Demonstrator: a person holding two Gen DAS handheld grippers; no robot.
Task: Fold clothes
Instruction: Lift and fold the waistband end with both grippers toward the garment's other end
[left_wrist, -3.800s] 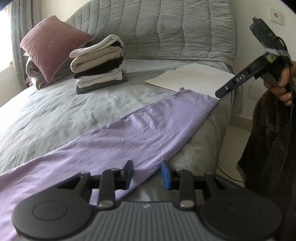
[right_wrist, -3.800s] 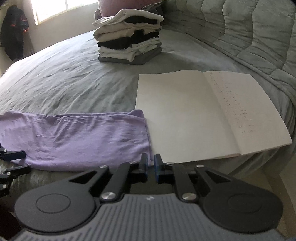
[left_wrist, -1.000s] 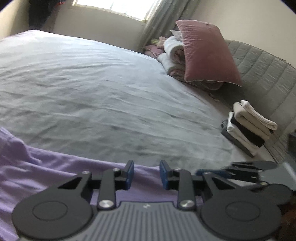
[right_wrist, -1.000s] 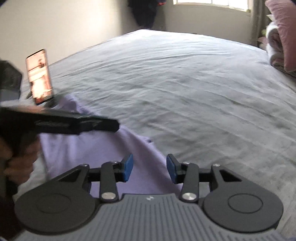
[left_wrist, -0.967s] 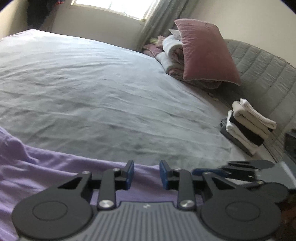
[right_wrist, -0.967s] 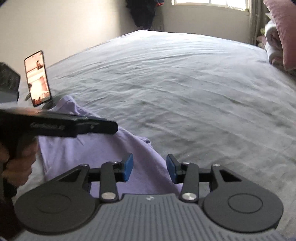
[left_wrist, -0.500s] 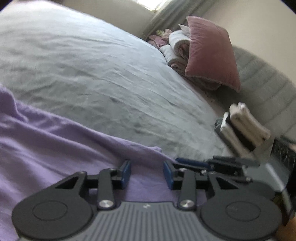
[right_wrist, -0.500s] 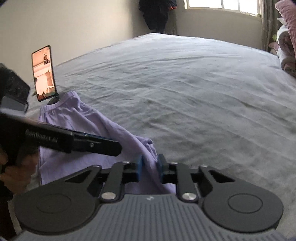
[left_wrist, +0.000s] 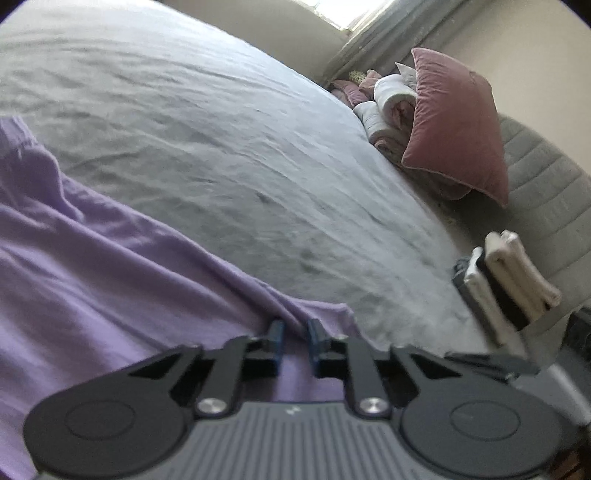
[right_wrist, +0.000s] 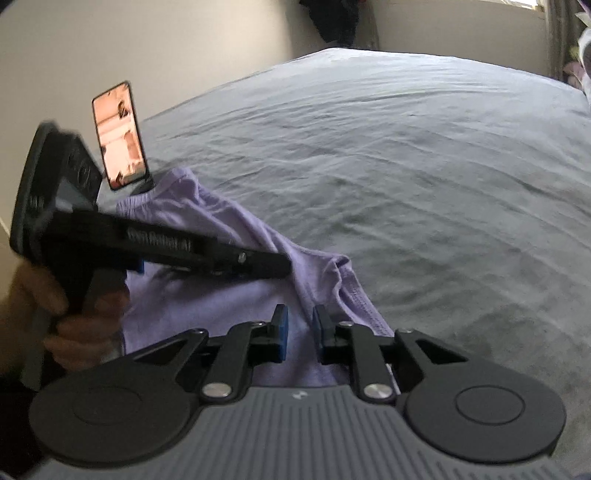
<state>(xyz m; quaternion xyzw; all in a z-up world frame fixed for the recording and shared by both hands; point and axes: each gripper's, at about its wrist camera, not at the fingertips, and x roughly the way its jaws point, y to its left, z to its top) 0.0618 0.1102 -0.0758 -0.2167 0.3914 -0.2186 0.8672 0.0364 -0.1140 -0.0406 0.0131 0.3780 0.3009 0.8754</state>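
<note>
Grippers, your left (left_wrist: 293, 330) and right (right_wrist: 300, 318), both pinch ridges near one end of the long lilac cotton garment (left_wrist: 92, 266), apparently to carry it over in a fold.

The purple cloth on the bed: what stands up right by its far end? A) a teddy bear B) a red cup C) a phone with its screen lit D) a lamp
C: in the right wrist view a phone with a lit screen stands upright at the far end of the purple cloth.
</note>
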